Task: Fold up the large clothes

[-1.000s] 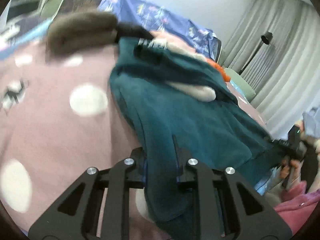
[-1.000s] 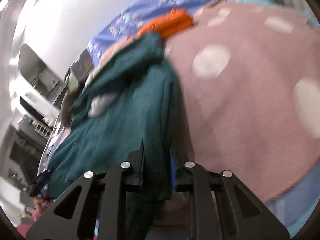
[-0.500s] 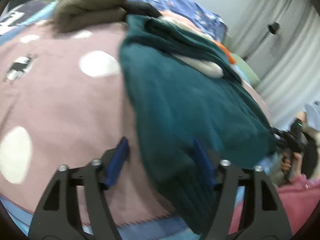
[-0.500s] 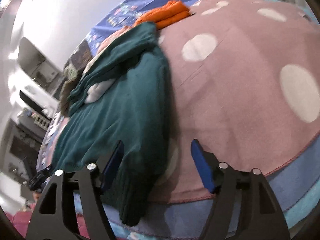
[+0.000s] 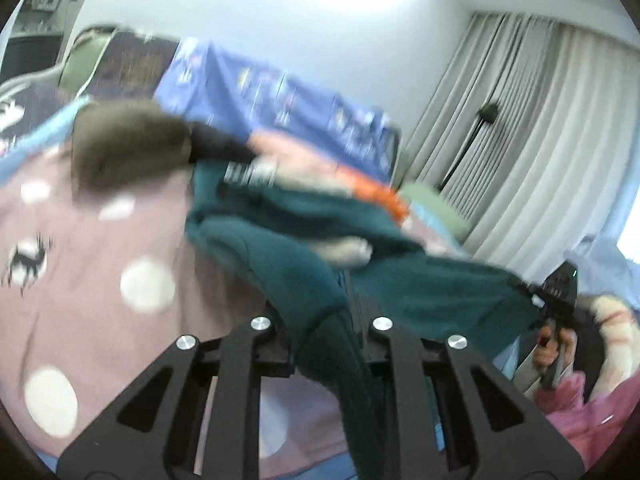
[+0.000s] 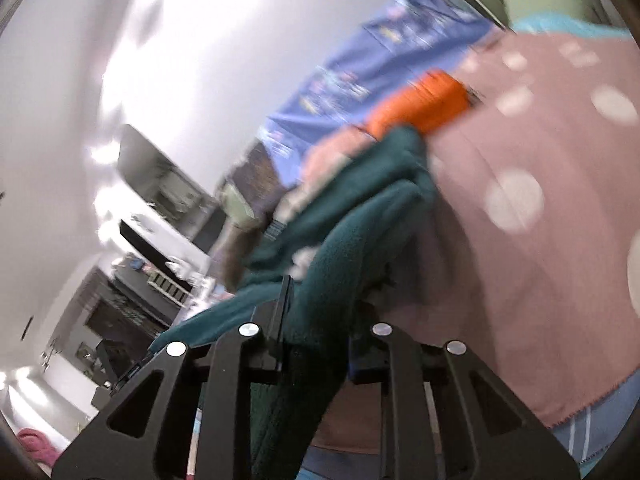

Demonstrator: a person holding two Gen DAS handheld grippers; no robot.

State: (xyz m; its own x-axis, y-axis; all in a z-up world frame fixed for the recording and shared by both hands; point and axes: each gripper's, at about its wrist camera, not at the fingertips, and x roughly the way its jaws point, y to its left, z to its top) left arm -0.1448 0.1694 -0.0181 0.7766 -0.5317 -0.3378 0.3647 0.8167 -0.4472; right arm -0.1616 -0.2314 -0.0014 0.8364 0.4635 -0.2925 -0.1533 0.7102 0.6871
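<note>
A dark teal sweater (image 5: 288, 264) lies across a pink blanket with white dots (image 5: 100, 240), its near hem lifted. My left gripper (image 5: 320, 320) has its jaws closing, with a bunch of the hem pinched between them and a fold hanging down below. In the right wrist view the same sweater (image 6: 360, 220) runs up from my right gripper (image 6: 320, 320), whose jaws are closing with thick hem fabric squeezed between them. The right gripper (image 5: 556, 300), held in a hand, also shows at the far end of the hem in the left wrist view. Both views are blurred.
A brown garment (image 5: 128, 144) and an orange one (image 6: 424, 104) lie at the far side of the blanket (image 6: 540, 240), before a blue patterned sheet (image 5: 260, 92). Curtains (image 5: 540, 140) and a floor lamp (image 5: 490, 112) stand right; dark shelves (image 6: 152, 280) left. Pink cloth (image 5: 580, 412) lies low right.
Half a second ago both grippers stood wide over the hem of the sweater lying flat. Now both are clamped on it and have risen, pulling the hem up off the blanket.
</note>
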